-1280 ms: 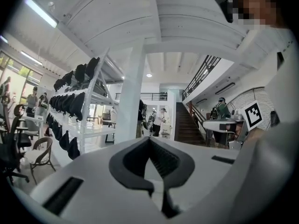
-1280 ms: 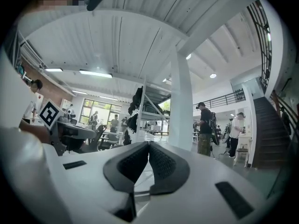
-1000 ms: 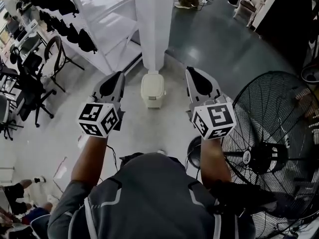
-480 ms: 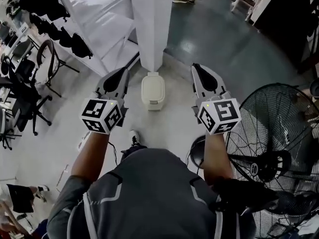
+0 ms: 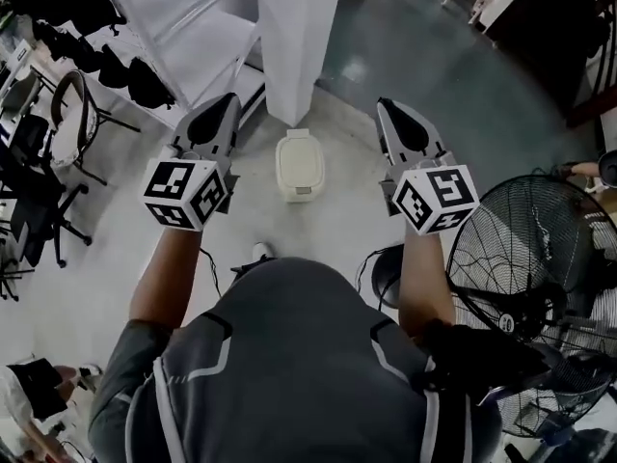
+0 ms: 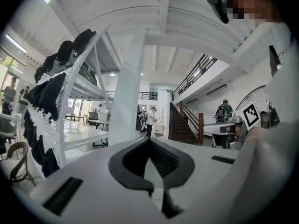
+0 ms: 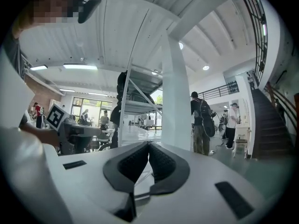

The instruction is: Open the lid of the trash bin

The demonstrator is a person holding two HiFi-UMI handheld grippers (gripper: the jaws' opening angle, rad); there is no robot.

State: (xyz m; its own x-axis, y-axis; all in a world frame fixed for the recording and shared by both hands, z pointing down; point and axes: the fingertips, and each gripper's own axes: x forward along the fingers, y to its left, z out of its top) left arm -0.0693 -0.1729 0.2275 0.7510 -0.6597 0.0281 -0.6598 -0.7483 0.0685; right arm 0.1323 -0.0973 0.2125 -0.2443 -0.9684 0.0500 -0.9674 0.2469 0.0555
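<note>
I'm on the approach: left tongs (image 5: 228, 102) and right tongs (image 5: 386, 107) are clenched and empty, well above the closed trash bin (image 5: 300, 165). Next I must reach down to its lid (image 5: 300, 160).

Trash bin (image 5: 299, 165): smooth cream plastic; floor (image 5: 434, 56): glossy; fan (image 5: 501, 239) guard: thin metal wire; left gripper (image 6: 149, 140) and right gripper (image 7: 148, 143): matt white plastic with ribbed black pads (image 6: 166, 160)
</note>
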